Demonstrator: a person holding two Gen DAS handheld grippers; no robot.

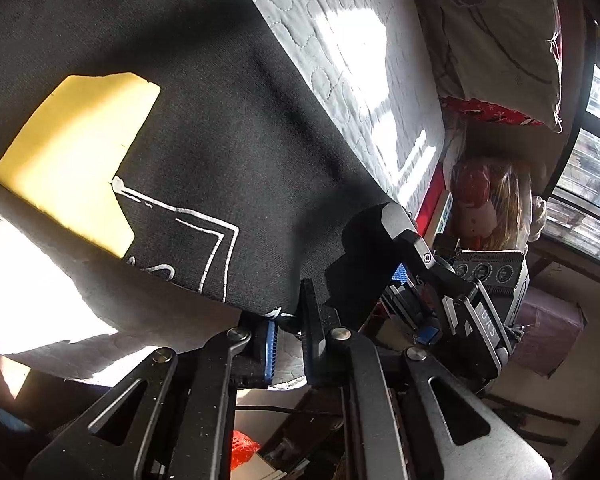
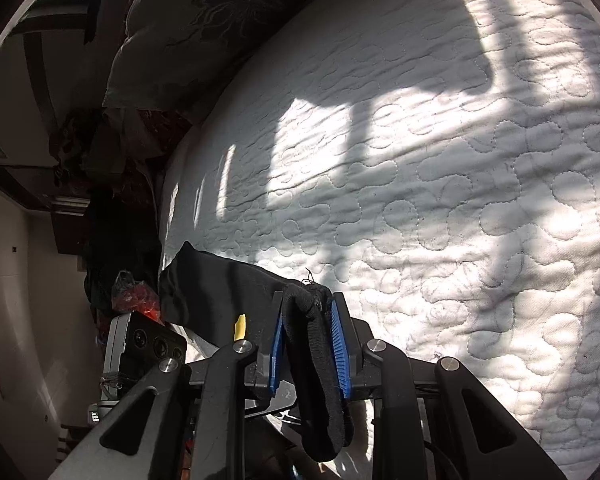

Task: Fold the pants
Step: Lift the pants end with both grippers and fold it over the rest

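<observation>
The black pants (image 1: 204, 132) lie spread on the white quilted bed, with a yellow patch (image 1: 80, 156) and white line print. My left gripper (image 1: 290, 320) is shut on the pants' near edge, the cloth pinched between the blue pads (image 1: 271, 352). My right gripper (image 2: 309, 316) is shut on a bunched fold of the black pants (image 2: 312, 344), held just over the bed's edge; the cloth hangs below the blue pads (image 2: 338, 344). The right gripper also shows in the left wrist view (image 1: 404, 236), at the pants' edge.
The white quilted mattress (image 2: 440, 184) fills the area ahead, striped with sun and shadow. A floral pillow or duvet (image 2: 188, 32) lies at the bed's head. Bags and clutter (image 1: 484, 204) sit beside the bed near a window (image 1: 596, 184).
</observation>
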